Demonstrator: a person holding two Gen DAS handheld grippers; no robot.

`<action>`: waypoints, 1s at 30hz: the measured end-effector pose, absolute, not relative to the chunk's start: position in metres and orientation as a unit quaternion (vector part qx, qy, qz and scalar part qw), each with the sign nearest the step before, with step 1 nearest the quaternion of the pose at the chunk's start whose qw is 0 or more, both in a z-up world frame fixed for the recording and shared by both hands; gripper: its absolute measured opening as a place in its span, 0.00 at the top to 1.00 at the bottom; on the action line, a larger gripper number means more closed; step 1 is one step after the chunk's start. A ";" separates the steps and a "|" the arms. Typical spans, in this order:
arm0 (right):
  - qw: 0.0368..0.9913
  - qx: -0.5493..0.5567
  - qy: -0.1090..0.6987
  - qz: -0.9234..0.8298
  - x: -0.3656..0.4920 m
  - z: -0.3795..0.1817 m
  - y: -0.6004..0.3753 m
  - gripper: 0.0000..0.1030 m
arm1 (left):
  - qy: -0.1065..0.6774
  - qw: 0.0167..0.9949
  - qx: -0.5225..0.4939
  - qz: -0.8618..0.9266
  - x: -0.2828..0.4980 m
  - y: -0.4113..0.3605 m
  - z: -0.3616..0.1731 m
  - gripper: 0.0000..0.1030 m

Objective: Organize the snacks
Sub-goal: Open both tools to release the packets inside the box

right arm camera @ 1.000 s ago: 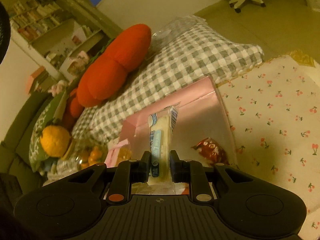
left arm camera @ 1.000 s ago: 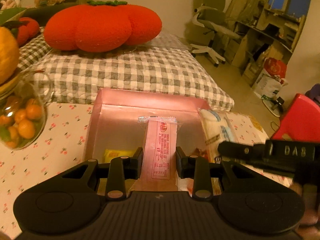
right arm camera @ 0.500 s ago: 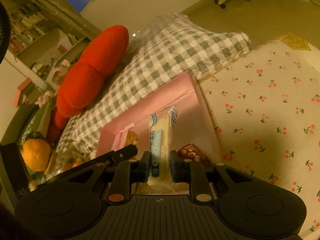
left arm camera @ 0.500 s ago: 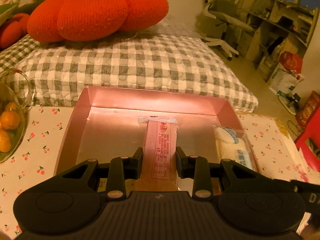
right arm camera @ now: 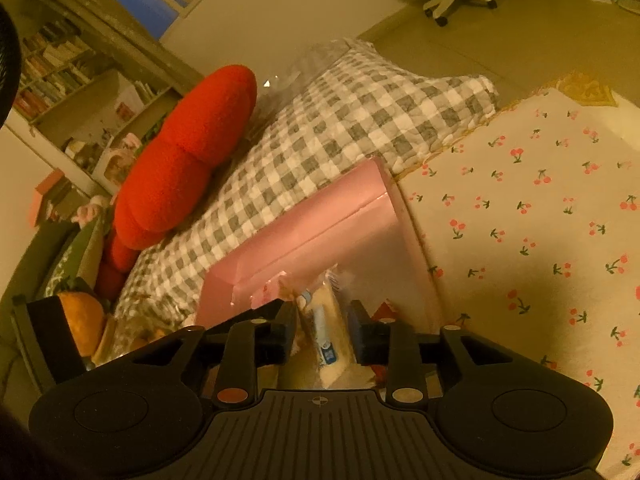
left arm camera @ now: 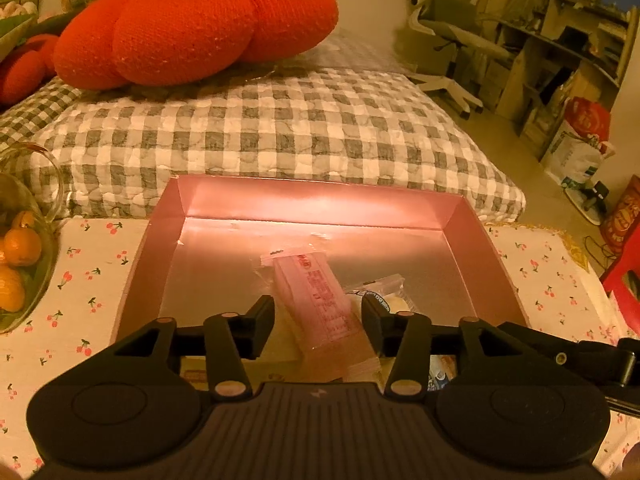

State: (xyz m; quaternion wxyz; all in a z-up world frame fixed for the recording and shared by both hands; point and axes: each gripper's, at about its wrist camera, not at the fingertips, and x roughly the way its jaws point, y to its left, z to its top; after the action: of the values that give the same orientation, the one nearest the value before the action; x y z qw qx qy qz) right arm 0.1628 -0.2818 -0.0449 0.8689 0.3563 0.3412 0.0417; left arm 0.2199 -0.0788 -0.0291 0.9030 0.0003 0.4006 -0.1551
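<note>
A pink box (left arm camera: 320, 204) sits on the cherry-print tablecloth; it also shows in the right wrist view (right arm camera: 320, 216). My left gripper (left arm camera: 318, 322) is open over the box's near side. A pink wrapped snack (left arm camera: 316, 300) lies tilted between its spread fingers, free of them. My right gripper (right arm camera: 322, 330) is open too, with a white snack with a blue label (right arm camera: 326, 332) loose between its fingers. That white snack (left arm camera: 384, 298) lies beside the pink one in the box. A red packet (right arm camera: 386, 310) peeks out in the box's corner.
A glass bowl of oranges (left arm camera: 20, 248) stands left of the box. Behind it lies a grey checked cushion (left arm camera: 280, 128) with a red plush pumpkin (left arm camera: 192, 24). Cherry-print cloth (right arm camera: 540, 220) stretches right of the box. An office chair (left arm camera: 452, 32) stands far back.
Both grippers have opened. The pink snack and the white snack have dropped out of the fingers and now lie tilted in the pink box.
</note>
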 end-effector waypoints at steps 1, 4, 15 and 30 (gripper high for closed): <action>0.870 0.354 0.342 0.042 0.162 -0.044 -0.282 0.70 | 0.400 0.903 0.002 -0.154 0.219 -0.078 -0.028 0.54; 0.873 0.346 0.341 0.046 0.159 -0.039 -0.281 0.60 | 0.398 0.905 0.008 -0.152 0.215 -0.075 -0.024 0.52; 0.887 0.308 0.340 0.055 0.143 -0.017 -0.279 0.48 | 0.385 0.910 0.024 -0.154 0.190 -0.070 -0.004 0.41; 0.902 0.257 0.341 0.063 0.112 0.009 -0.265 0.29 | 0.385 0.908 0.034 -0.161 0.141 -0.050 0.010 0.24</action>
State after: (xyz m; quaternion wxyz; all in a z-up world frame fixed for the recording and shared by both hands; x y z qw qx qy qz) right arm 0.1120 -0.2647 0.0088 0.9022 0.2565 0.3410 0.0626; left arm 0.1413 -0.0501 0.0103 0.9082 0.0343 0.3848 -0.1612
